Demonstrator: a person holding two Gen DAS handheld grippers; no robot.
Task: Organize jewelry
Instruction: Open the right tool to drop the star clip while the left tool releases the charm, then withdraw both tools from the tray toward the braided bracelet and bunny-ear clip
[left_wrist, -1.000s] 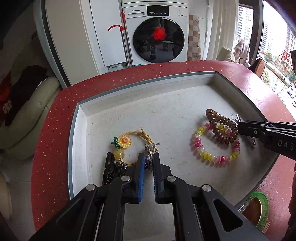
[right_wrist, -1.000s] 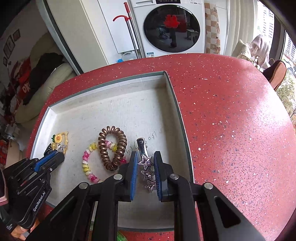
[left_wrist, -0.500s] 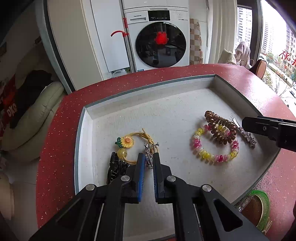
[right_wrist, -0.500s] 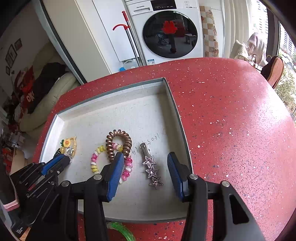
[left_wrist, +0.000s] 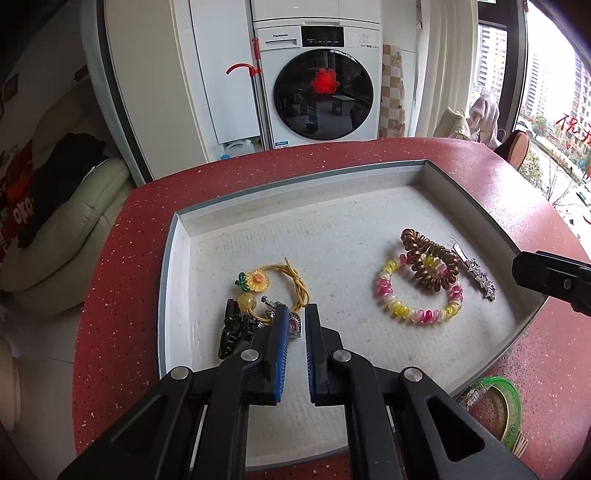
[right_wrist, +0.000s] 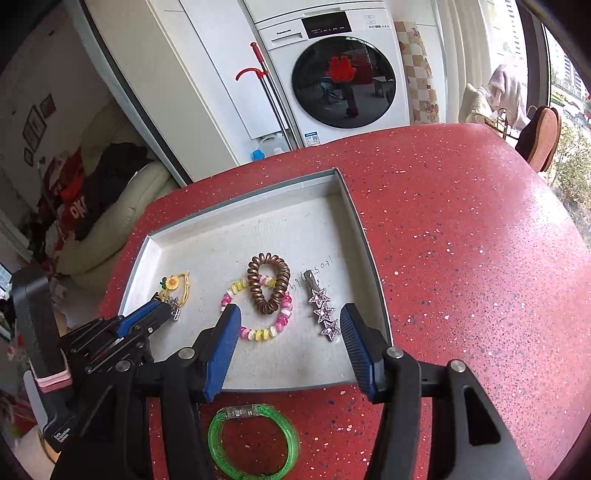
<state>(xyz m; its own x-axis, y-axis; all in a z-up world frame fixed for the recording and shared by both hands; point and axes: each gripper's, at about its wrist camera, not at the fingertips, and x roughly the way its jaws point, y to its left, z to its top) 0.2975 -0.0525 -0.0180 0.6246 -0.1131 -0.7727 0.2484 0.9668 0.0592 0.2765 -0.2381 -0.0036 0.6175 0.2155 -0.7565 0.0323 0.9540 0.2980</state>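
Red speckled stone forms the table, and a shallow grey-rimmed tray on it collects the jewelry so that each piece lies flat and separate enough to pick. The right gripper hangs over the tray's near right corner with its jaws opening and nothing between the pads; the star hair clip lies flat on the tray floor just inside the right-hand pad, apparently set down there. The left gripper is closed to a narrow gap on a small silver charm at the yellow cord bracelet, probably to lift or reposition it. Count inside the tray: one star hair clip, one brown spiral hair tie overlapping one pink-and-yellow bead bracelet, one yellow cord bracelet, one black claw clip. One green bangle lies outside the tray, on the table, and appears not yet sorted.
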